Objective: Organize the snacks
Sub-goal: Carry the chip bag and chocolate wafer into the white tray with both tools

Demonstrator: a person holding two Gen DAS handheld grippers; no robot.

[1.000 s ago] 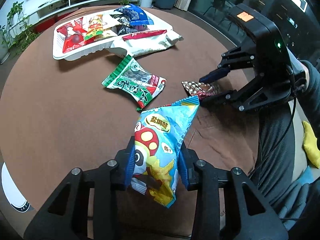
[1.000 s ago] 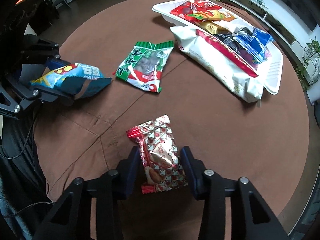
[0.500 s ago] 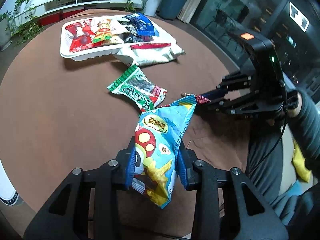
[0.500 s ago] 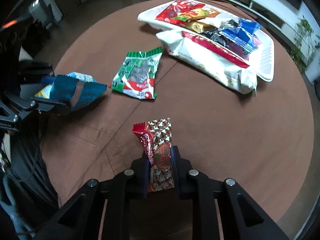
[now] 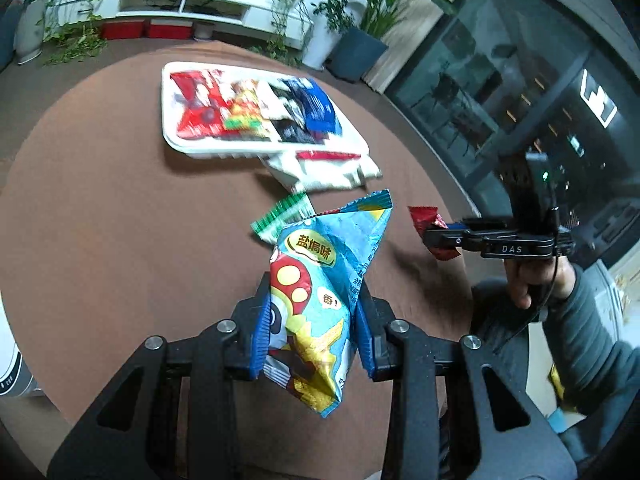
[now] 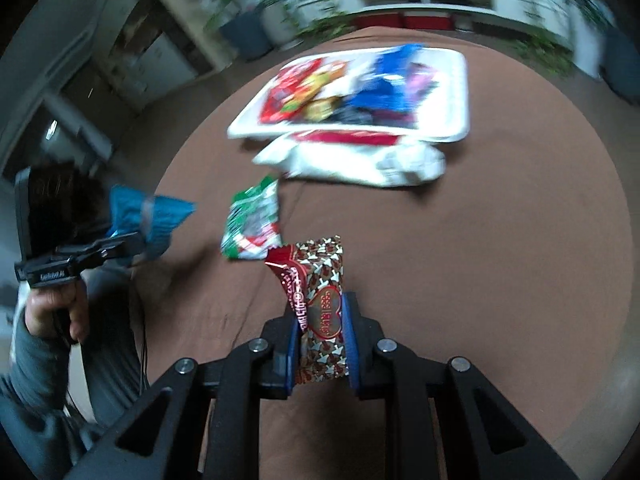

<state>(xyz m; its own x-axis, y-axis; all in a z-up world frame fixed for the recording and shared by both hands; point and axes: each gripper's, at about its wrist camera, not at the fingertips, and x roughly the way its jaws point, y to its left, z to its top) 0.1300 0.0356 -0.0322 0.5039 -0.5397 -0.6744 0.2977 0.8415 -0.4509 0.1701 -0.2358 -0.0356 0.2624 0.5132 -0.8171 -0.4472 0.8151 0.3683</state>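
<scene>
My left gripper (image 5: 312, 332) is shut on a light blue snack bag (image 5: 324, 280) with a red mushroom print, held up off the round brown table (image 5: 100, 220). My right gripper (image 6: 320, 332) is shut on a red and brown patterned candy packet (image 6: 320, 280), also lifted; the same right gripper (image 5: 444, 238) shows from the side in the left wrist view. A green snack packet (image 6: 252, 224) lies flat on the table between both. Farther back a white tray (image 5: 184, 148) holds several snack packs, with a large white bag (image 5: 328, 168) lying against its near edge.
A person's hand and grey sleeve (image 5: 576, 312) hold the right gripper at the table's right edge. Potted plants (image 5: 352, 40) and a low white shelf (image 5: 192, 4) stand beyond the table. Dark glass cabinets (image 5: 520, 80) fill the right background.
The right gripper shut on the candy packet and lifted it from the table. Both grippers rose and rolled, carrying their packets; the tray now sits nearer the middle of both views.
</scene>
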